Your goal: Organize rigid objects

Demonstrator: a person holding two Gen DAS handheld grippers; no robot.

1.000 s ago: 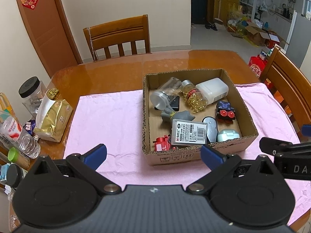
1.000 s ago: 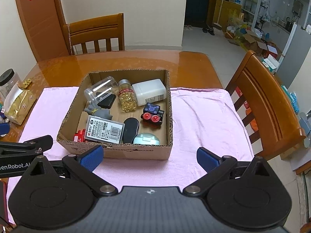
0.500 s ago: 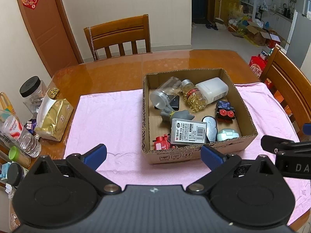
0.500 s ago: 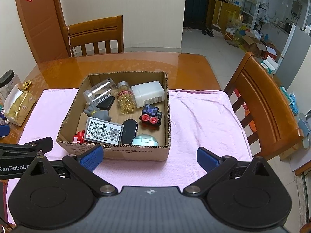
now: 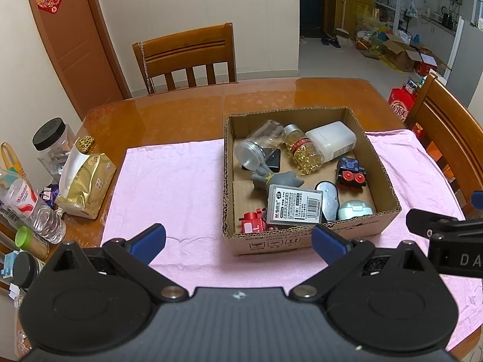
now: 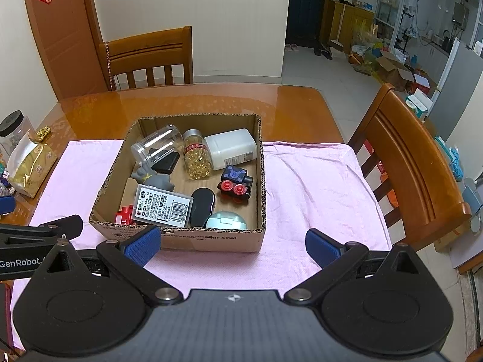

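**Both grippers wide open in front of the loaded box**

I have my left gripper [image 5: 238, 238] hanging over the pink cloth [image 5: 169, 187] with its 2 blue-tipped fingers spread wide and nothing between them. My right gripper [image 6: 232, 242] is the same: fingers far apart, empty, just short of the near wall of the cardboard box [image 6: 211, 241].

The box sits on the cloth in the middle of the wooden table [image 5: 181, 111]. Everything I am meant to sort lies inside it. Along the far side I see a clear jar [image 6: 155, 147] on its side, a bottle of yellow capsules [image 6: 196, 158] and a white plastic container [image 6: 231, 147], side by side. A flat black item [image 6: 164, 163] lies partly under the jar. A grey figure [image 6: 154, 179] lies near the left wall, with a labelled grey case [image 6: 163, 205] just in front of it, tilted over a red toy [image 6: 123, 215]. A black oval object [image 6: 202, 206] lies beside the case, a pale blue round tin [image 6: 226, 221] is against the near wall, and a black toy train with red wheels [image 6: 235, 182] sits by the right wall.

At the table's left edge stand a gold bag [image 5: 84, 181] and a black-lidded jar [image 5: 52, 138].
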